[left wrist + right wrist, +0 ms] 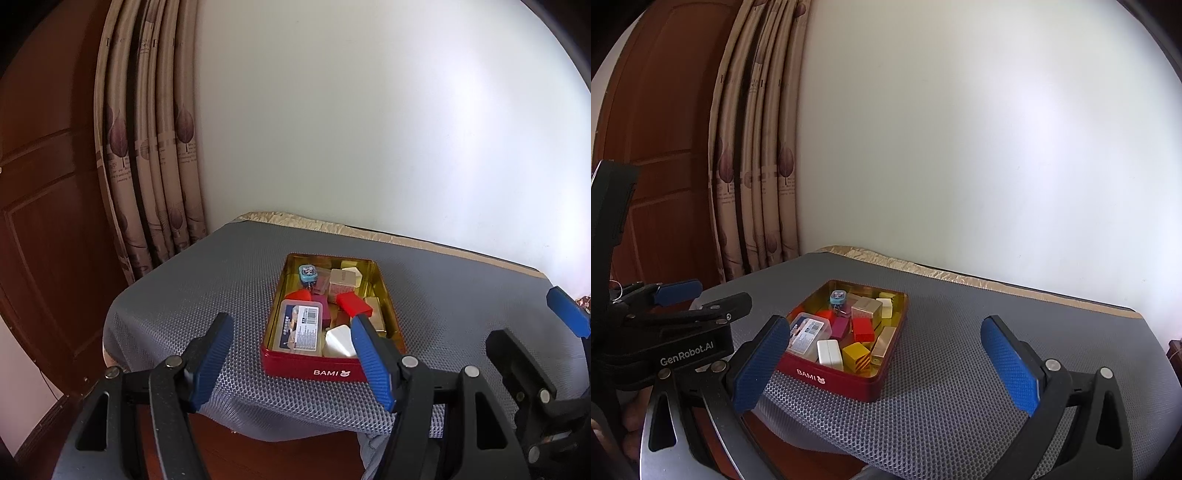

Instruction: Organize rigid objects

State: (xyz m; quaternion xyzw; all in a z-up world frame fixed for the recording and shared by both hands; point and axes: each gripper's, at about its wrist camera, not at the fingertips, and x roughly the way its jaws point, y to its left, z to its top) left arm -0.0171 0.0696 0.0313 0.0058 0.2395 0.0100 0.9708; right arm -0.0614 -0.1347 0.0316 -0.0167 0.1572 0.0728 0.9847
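Both jaws are held wide open with nothing between them. The red BAMI tin (332, 371), full of blocks, lies just ahead of the left gripper (291, 354), nearer than the right gripper (886, 365).

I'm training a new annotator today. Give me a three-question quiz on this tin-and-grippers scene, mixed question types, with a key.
1. True or false: the left gripper holds a block.
2. What word is printed on the red tin?
A) BAMI B) LEGO C) OREO
3. Fill in: the tin sits on a grey ___ mat.

Key: 1 false, its fingers stand open and empty, like the right gripper; 2 A; 3 honeycomb-patterned.
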